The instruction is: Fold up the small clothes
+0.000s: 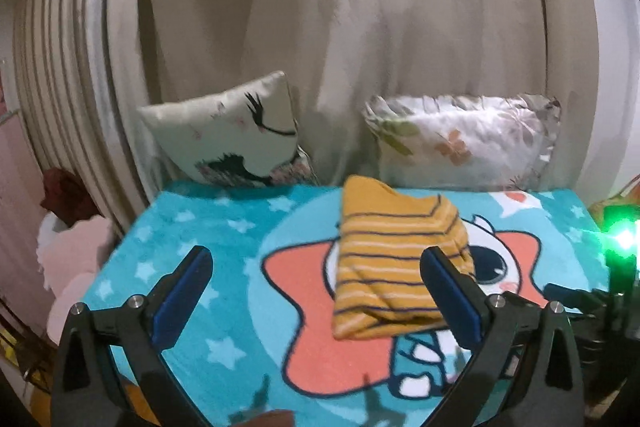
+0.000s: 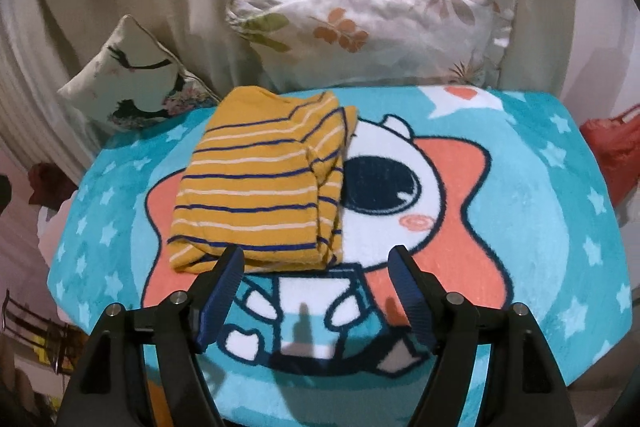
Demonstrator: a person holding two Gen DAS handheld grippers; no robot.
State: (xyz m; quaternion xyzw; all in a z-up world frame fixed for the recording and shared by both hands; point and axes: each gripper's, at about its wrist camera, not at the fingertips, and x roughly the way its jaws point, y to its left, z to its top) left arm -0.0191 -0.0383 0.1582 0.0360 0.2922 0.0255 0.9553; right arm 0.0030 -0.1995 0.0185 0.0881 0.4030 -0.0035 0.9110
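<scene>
A small mustard-yellow shirt with navy and white stripes [image 1: 394, 263] lies folded into a compact rectangle on a turquoise cartoon blanket [image 1: 224, 227]. It also shows in the right wrist view [image 2: 260, 183], left of centre on the blanket [image 2: 540, 187]. My left gripper [image 1: 316, 279] is open and empty, above the blanket, with its right finger in front of the shirt's near right edge. My right gripper [image 2: 318, 267] is open and empty, just in front of the shirt's near edge. Part of the right gripper, with a green light [image 1: 620, 239], shows at the right edge of the left wrist view.
Two cushions lean on beige curtains behind the blanket: a crane-print one [image 2: 132, 87] at the left and a floral one [image 2: 380, 27] at the right. A red bag [image 2: 616, 147] sits off the right edge. Pink and white soft things [image 1: 72, 251] lie off the left.
</scene>
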